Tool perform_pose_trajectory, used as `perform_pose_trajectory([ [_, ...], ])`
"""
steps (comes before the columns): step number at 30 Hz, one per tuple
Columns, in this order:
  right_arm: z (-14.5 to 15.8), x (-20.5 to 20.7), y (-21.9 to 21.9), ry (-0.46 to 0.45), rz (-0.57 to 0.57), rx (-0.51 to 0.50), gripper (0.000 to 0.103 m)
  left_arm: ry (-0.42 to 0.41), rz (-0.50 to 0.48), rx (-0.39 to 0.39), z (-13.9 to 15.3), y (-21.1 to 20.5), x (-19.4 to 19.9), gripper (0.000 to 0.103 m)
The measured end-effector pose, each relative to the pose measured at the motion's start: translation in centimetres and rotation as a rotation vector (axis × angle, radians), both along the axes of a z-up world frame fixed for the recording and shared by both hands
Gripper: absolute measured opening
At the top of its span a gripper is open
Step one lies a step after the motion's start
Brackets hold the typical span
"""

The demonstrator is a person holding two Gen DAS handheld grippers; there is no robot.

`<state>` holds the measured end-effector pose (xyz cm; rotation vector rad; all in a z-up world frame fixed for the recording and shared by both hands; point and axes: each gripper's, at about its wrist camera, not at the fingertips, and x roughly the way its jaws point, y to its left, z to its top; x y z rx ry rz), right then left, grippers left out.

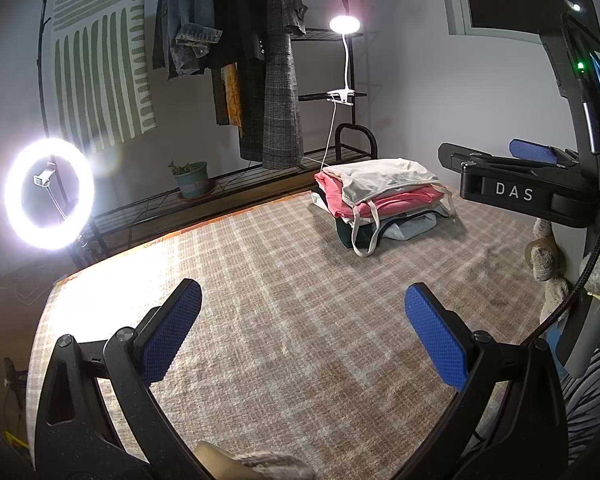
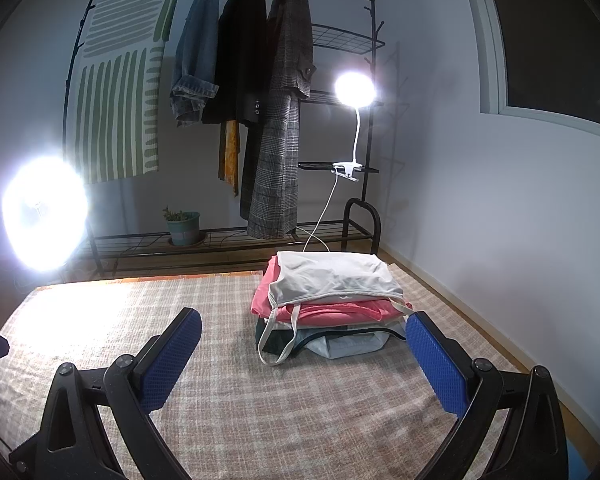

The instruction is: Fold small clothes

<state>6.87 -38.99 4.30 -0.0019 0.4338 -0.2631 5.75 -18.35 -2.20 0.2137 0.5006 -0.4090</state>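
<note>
Checked rug bare | stack folded at its far right | left gripper, right gripper spread, empty | step: between garments | next: fetch another, if any.

left gripper: black plastic frame, round screw heads at the finger pivots, blue dimpled pads
right gripper: same black frame and blue pads; white "DAS" lettering on its side, green light, black braided cable
</note>
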Motion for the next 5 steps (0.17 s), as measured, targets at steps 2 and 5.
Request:
perform_pose_trajectory([
  [2,-0.01,-0.03,-0.03,0.0,0.001,-0.001,0.103,0.005,-0.001,0.003,-0.03,-0.02,0.02,0.103],
  [5,0.02,-0.04,0.06,0.0,-0.001,0.0,0.103,0.004,-0.002,0.005,0.08,-0.27,-0.15,0.103],
])
